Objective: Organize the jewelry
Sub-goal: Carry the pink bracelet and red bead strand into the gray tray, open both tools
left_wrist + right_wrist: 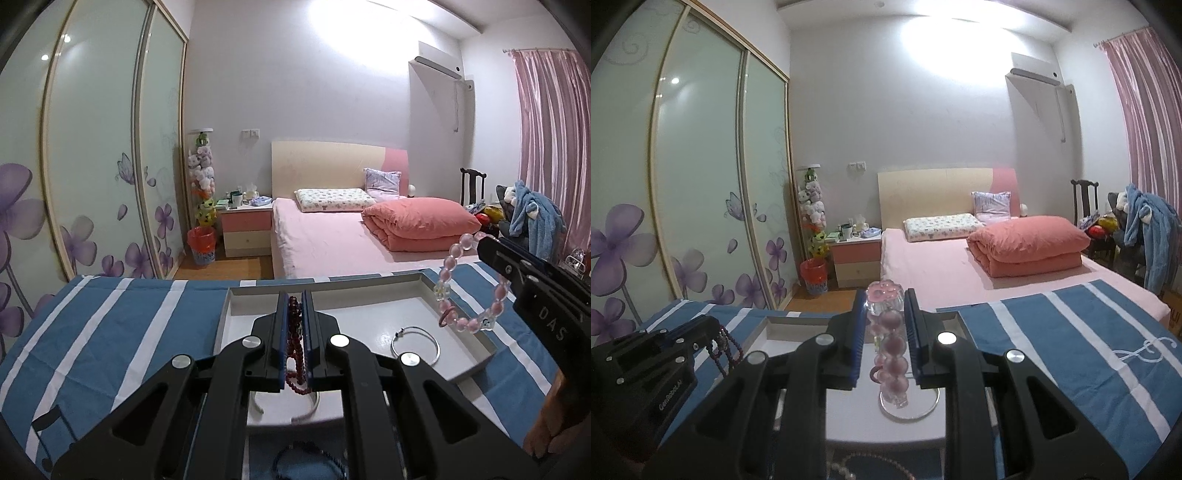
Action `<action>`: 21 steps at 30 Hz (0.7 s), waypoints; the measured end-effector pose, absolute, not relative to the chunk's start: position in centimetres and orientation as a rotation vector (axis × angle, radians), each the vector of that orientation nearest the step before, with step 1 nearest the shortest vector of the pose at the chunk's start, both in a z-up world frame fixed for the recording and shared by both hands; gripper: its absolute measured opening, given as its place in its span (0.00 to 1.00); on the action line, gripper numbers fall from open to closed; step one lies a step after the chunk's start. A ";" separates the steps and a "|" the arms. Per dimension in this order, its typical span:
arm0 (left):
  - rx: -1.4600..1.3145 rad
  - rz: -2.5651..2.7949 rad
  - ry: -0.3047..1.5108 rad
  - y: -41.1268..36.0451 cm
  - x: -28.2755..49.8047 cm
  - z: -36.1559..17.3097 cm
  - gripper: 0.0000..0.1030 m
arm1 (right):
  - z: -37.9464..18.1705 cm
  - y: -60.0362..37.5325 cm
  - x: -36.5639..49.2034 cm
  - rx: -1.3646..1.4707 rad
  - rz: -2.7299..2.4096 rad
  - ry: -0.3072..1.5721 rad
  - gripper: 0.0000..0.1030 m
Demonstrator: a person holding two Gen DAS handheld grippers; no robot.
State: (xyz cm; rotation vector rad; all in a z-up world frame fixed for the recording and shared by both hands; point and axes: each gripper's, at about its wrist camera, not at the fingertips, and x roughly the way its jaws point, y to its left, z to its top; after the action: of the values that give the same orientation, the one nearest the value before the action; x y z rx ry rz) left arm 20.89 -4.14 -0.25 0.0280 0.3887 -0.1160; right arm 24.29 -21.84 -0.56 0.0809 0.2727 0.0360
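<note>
My left gripper (294,299) is shut on a dark red bead bracelet (295,343) and holds it above the white tray (236,306). My right gripper (884,299) is shut on a pink bead bracelet (892,350) with clear flower beads; the bracelet also shows in the left wrist view (448,264), hanging over the tray's right side. A silver bangle (415,345) lies in the tray. The left gripper shows in the right wrist view (701,326) with the red beads (726,347) dangling.
The tray sits on a blue-and-white striped cloth (110,325). A dark blue bracelet (310,463) lies on the cloth near me. A clear bangle (284,410) lies at the tray's near edge. A pink bed (332,236) and sliding wardrobe (92,166) stand beyond.
</note>
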 end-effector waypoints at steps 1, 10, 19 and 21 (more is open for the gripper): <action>0.027 -0.119 0.394 -4.2 21.4 -0.4 0.08 | -0.7 -21.9 24.8 0.083 0.037 0.279 0.20; 0.041 -0.147 0.457 -5.4 24.4 -2.0 0.08 | -3.3 -21.8 29.8 0.112 0.058 0.422 0.20; -0.007 -0.152 0.517 -4.5 25.9 -2.6 0.18 | -5.0 -22.7 31.1 0.158 0.051 0.498 0.34; -0.029 -0.145 0.515 -3.9 25.8 -2.4 0.19 | -4.6 -23.2 30.7 0.162 0.046 0.486 0.34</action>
State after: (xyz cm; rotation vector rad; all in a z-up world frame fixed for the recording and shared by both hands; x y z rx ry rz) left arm 25.83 -3.93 -2.37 -0.0286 0.5145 -0.1452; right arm 30.70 -23.22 -4.61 0.1620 0.4860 0.0458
